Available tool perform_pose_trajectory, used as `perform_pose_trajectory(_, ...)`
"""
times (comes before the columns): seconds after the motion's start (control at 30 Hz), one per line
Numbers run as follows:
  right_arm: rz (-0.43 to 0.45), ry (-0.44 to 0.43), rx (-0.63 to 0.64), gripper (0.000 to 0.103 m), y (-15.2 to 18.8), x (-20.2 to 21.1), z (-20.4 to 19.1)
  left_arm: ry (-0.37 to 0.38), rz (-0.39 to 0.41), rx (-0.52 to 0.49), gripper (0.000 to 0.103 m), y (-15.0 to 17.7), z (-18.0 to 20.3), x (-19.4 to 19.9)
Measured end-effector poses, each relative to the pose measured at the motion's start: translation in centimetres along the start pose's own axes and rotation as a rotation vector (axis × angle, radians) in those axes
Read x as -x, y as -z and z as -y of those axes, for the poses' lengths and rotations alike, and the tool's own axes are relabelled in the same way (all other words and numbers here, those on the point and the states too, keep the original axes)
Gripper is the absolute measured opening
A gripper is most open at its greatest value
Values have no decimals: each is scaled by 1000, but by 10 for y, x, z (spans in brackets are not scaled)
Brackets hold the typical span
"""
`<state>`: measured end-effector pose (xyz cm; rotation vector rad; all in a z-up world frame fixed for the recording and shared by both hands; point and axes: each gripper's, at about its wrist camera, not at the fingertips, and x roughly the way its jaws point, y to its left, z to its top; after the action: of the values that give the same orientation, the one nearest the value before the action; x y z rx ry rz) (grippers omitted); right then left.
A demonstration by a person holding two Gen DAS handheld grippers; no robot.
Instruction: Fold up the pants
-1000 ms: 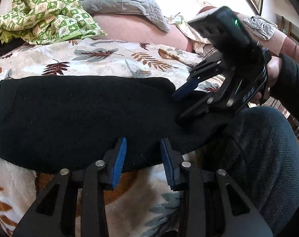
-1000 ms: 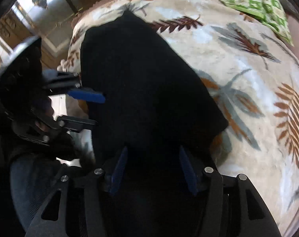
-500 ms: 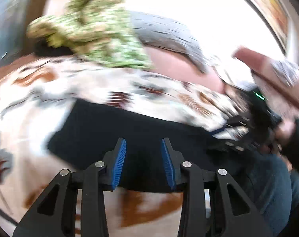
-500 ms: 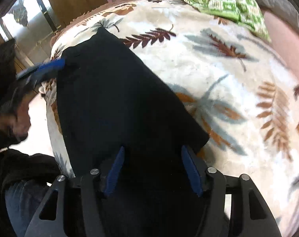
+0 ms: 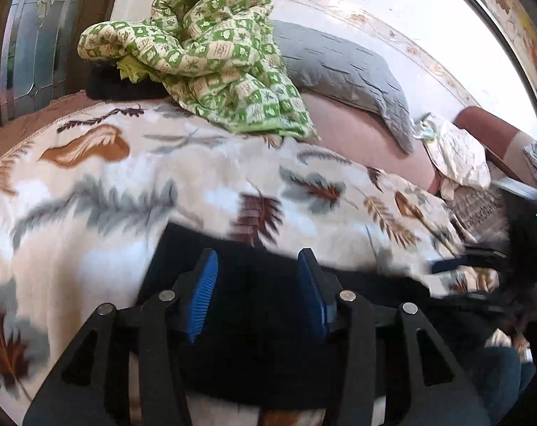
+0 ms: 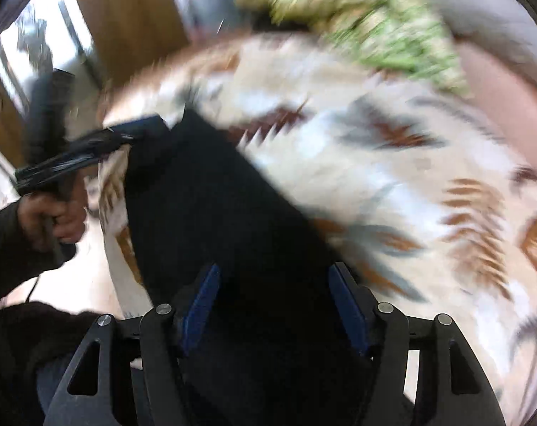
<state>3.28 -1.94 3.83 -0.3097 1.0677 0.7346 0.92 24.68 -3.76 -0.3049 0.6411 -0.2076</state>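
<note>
home bedroom, leaf-print blanket on bed, grey pillow

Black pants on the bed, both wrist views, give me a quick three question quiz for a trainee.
1. True or false: the black pants lie on the leaf-print blanket.
2. Multiple choice: what lies at the far side of the bed beside the gray pillow? A) a green-and-cream patterned quilt B) a red towel C) a blue jacket
3. Fill in: in each wrist view, the left gripper and right gripper show their blue pads set ____, with black cloth behind the gap.

Key: 1 true; 2 A; 3 apart
</note>
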Motion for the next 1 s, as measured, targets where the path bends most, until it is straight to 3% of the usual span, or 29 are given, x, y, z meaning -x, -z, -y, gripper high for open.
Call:
perform_pose_trajectory(0.03,60,28,-37,66,13,23,6,0,-23,25,49,-4,-5,-11)
perform_pose_trajectory(0.1,175,71,-151,69,55,76,23,-36,-173,97,51,-2,-22,-49)
perform_pose_trajectory(0.17,289,132,-332,75,115,123,48,-51,-149,107,52,1,-28,-56)
perform_pose_trajectory(0.27,440,201,-739,78,225,175,94,-123,-139,90,53,-2,-14,-42)
perform_pose_trajectory(0.33,504,168,-1013,78,298,185,117,-89,-96,74,54,2,5,-29)
perform_pose_trajectory(0.4,542,110,-1153,78,331,188,124,-15,-46,24,60,8,31,-19)
perform_pose_trajectory(0.5,669,-69,-1204,78,344,189,122,120,-2,-120,66,31,83,-15)
perform_pose_trajectory(0.6,679,-161,-1312,78,361,181,125,238,-61,-180,66,53,117,-33)
perform_pose_trajectory(0.67,620,-179,-1381,78,371,169,133,236,-106,-197,68,69,123,-46)
perform_pose_trajectory(0.73,579,-187,-1394,78,370,162,137,211,-61,-252,72,80,129,-46)
perform_pose_trajectory(0.8,556,-173,-1350,78,359,156,138,226,-55,-263,79,81,130,-44)
perform_pose_trajectory(1.0,498,-126,-1284,78,340,144,138,216,-44,-299,85,88,138,-43)
